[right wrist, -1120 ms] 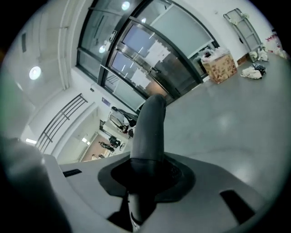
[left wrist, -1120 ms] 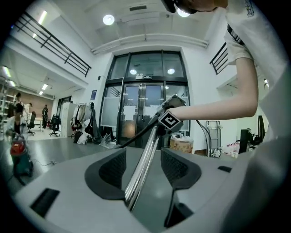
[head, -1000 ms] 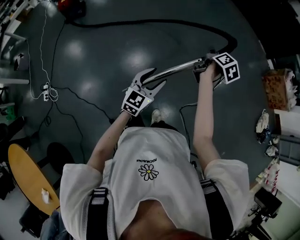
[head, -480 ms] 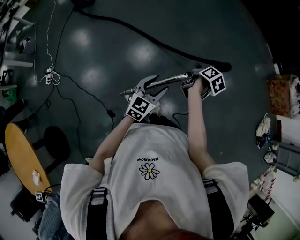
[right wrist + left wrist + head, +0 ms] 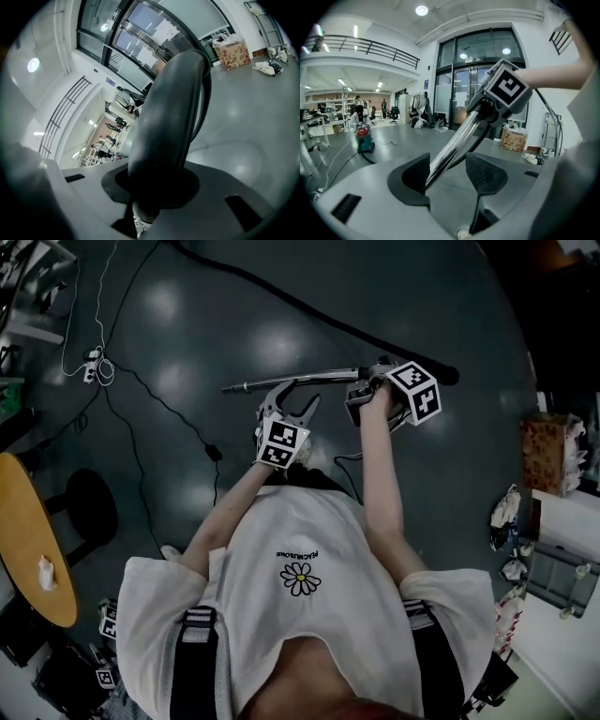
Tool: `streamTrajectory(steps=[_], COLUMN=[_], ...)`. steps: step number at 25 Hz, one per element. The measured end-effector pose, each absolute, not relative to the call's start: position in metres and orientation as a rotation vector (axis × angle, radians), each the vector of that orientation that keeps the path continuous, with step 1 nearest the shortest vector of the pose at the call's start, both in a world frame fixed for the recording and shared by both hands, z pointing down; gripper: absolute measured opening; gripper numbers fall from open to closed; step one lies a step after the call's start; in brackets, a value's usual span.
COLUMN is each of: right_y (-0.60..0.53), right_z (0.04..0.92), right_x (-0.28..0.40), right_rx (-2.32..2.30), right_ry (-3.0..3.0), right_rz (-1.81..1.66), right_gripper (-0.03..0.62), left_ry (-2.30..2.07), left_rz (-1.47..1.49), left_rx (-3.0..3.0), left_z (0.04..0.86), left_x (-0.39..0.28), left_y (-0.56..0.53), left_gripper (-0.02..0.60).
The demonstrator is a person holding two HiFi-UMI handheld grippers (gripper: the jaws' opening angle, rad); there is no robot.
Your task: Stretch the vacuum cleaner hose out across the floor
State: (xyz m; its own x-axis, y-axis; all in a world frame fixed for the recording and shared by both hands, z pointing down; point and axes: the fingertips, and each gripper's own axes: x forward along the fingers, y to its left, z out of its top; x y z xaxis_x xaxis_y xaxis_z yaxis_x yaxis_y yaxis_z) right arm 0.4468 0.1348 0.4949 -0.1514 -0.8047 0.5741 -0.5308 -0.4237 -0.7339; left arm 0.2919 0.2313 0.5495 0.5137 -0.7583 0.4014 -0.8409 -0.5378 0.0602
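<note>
The right gripper (image 5: 157, 185) is clamping tight on the black handle (image 5: 168, 122) of the vacuum cleaner's wand. The left gripper (image 5: 447, 161) is holding its jaws apart around the metal tube (image 5: 253, 385), which is leaning against one jaw and standing clear of the other. The black hose (image 5: 281, 298) is lying in a nearly straight line across the dark floor (image 5: 187, 334), running from beside the right gripper to the far upper left of the head view.

The black vacuum cleaner hose (image 5: 281, 298) runs nearly straight from the frame's top edge down to right of centre, ending at a curved black handle (image 5: 168, 117); from it a chrome wand (image 5: 300, 381) extends leftward, almost level.
</note>
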Motion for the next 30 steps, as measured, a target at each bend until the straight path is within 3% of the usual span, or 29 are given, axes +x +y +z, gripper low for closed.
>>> streamTrajectory(steps=[10,30], right_y=[0.172,0.181], right_z=[0.465,0.404], right_x=[0.364,0.274], right_rx=[-1.714,-1.495], right_ry=[1.67,1.994], right_rz=[-1.661,-1.669], right_gripper=[0.1,0.101], left_ry=[-1.654,-1.811], left_rz=[0.653,0.794], left_rx=[2.579,2.685], left_z=[0.539,0.496], left_x=[0.24,0.178], left_y=[0.231,0.222], left_gripper=[0.227,0.212])
